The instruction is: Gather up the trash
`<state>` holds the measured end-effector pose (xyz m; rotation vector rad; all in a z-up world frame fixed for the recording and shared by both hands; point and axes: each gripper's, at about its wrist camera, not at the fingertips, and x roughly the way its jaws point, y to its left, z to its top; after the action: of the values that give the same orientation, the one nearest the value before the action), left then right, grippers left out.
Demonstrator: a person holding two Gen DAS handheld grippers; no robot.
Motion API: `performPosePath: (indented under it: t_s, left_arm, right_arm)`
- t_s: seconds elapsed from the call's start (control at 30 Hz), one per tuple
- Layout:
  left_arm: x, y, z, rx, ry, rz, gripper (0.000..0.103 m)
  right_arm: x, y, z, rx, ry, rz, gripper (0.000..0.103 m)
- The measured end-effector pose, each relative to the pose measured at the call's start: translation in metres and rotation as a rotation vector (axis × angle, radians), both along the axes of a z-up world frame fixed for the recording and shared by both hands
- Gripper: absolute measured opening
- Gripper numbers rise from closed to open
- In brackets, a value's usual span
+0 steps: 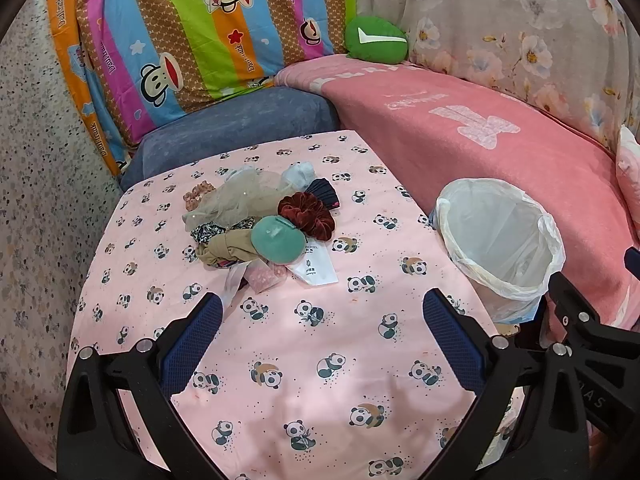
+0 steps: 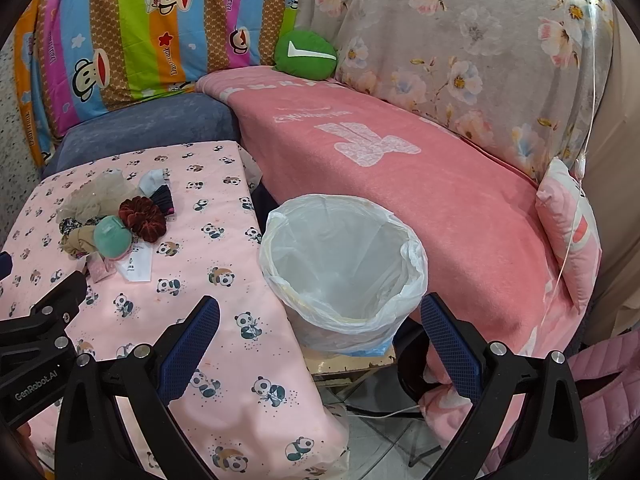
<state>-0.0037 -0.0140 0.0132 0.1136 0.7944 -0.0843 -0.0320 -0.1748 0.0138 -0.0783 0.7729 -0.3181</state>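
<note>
Across the middle of both views lies the surface (image 1: 320, 360), covered by a pink cloth printed with pandas. Behind it sits a blue-grey cushion (image 1: 240, 120), backed by a striped cartoon-monkey sheet (image 1: 180, 32). To the right runs a sofa under a pink blanket (image 2: 400, 200), with a floral drape (image 2: 480, 40) above and a round green pillow (image 2: 306, 55) in the corner.

A heap of small items lies toward the far side of the surface: a dark red velvet scrunchie (image 1: 307, 215), a round teal pad (image 1: 277, 244), a beige gauzy scrunchie (image 1: 236, 200), a tan fabric piece (image 1: 224, 250), a white printed paper packet (image 1: 316, 268) and a small pink wrapper (image 1: 262, 278). What lies under the heap cannot be made out.

Beside the surface's right edge stands a bin lined with a clear plastic bag (image 2: 344, 264), on a low stool whose legs are cut off.

The left hand-held gripper (image 1: 324, 344) hovers over bare cloth, jaws spread wide and holding nothing. The right hand-held gripper (image 2: 320, 344) is likewise spread and vacant, just before the bin. No hands show.
</note>
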Motion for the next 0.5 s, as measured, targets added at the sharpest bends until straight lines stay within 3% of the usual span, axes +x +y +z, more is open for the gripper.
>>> performPosePath:
  t_s: [0.5]
  left_arm:
    - [0.0002, -0.0011, 0.0042, -0.015, 0.005, -0.005, 0.096]
  right_arm:
    - [0.0011, -0.0021, 0.0059, -0.013, -0.012, -0.004, 0.096]
